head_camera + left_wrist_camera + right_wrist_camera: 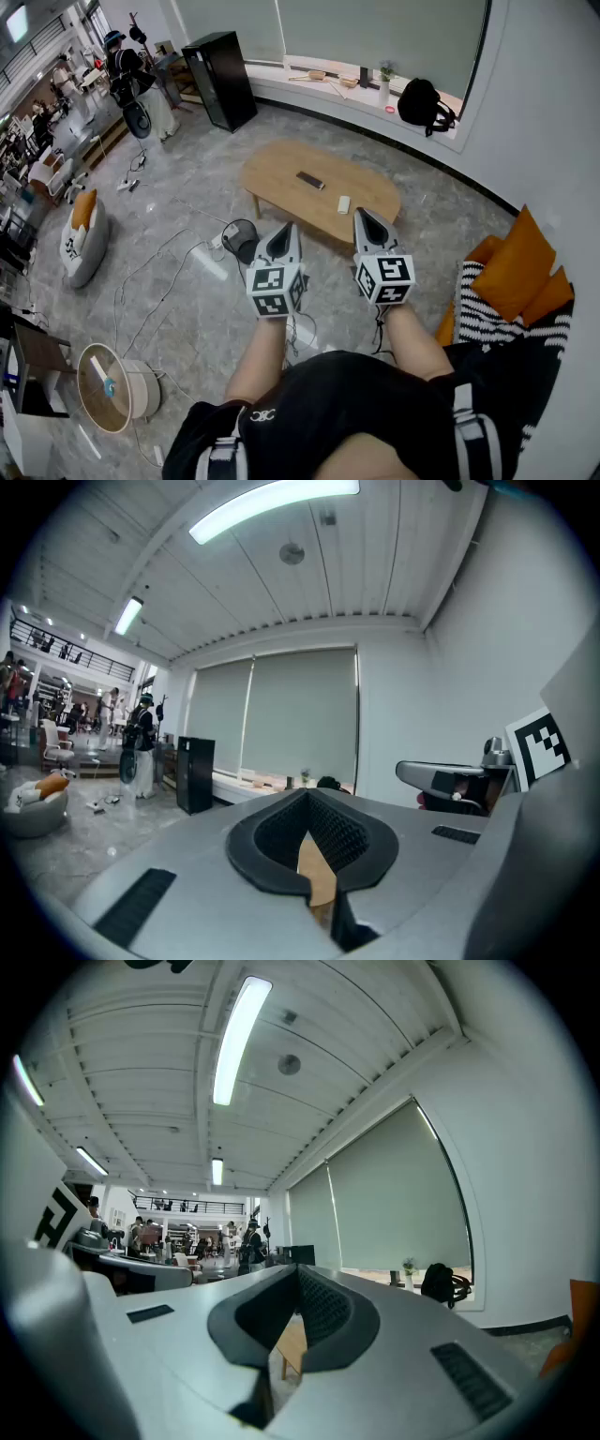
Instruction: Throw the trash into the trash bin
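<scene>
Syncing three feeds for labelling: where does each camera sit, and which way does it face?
Head view: on the person's head, looking steeply down at the table and bin; shows both forearms, left claw, right claw.
Left gripper view: on the left claw, looking level toward the window blinds; its shut jaws show, right claw beside.
Right gripper view: on the right claw, level toward the blinds; its shut jaws, left claw beside.
Shared: both gripper views catch the table past their jaws.

head: steeply down | gripper views: level, forward | shared: table (pixel 281 173) (distant)
</scene>
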Action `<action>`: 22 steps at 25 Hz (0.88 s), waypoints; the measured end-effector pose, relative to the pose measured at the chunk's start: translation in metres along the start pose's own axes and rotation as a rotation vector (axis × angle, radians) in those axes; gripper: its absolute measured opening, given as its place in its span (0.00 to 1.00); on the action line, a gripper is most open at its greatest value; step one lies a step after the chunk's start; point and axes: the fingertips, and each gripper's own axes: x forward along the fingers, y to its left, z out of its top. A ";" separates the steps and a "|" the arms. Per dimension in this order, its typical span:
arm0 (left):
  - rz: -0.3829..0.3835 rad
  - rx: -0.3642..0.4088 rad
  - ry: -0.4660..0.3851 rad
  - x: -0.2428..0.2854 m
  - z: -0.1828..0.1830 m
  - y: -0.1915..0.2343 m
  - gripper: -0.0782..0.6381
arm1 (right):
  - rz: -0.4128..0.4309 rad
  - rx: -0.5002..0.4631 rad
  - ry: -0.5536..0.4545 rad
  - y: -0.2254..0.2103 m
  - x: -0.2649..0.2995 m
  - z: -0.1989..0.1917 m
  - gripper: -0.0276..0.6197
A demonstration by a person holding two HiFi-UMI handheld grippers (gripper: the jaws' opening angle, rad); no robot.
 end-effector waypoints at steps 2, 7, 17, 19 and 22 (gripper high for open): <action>-0.008 -0.015 0.002 -0.002 -0.002 0.004 0.12 | 0.004 0.010 -0.004 0.007 0.000 -0.002 0.06; 0.001 0.004 0.010 -0.006 -0.008 0.020 0.12 | -0.002 0.017 0.003 0.020 0.005 -0.011 0.06; -0.023 0.005 0.030 -0.014 -0.024 0.043 0.12 | -0.018 0.019 0.031 0.051 0.010 -0.034 0.06; -0.025 0.004 0.031 -0.014 -0.025 0.046 0.12 | -0.028 0.017 0.029 0.050 0.012 -0.033 0.06; -0.025 0.002 0.025 -0.010 -0.023 0.053 0.12 | -0.045 0.010 0.021 0.046 0.021 -0.029 0.06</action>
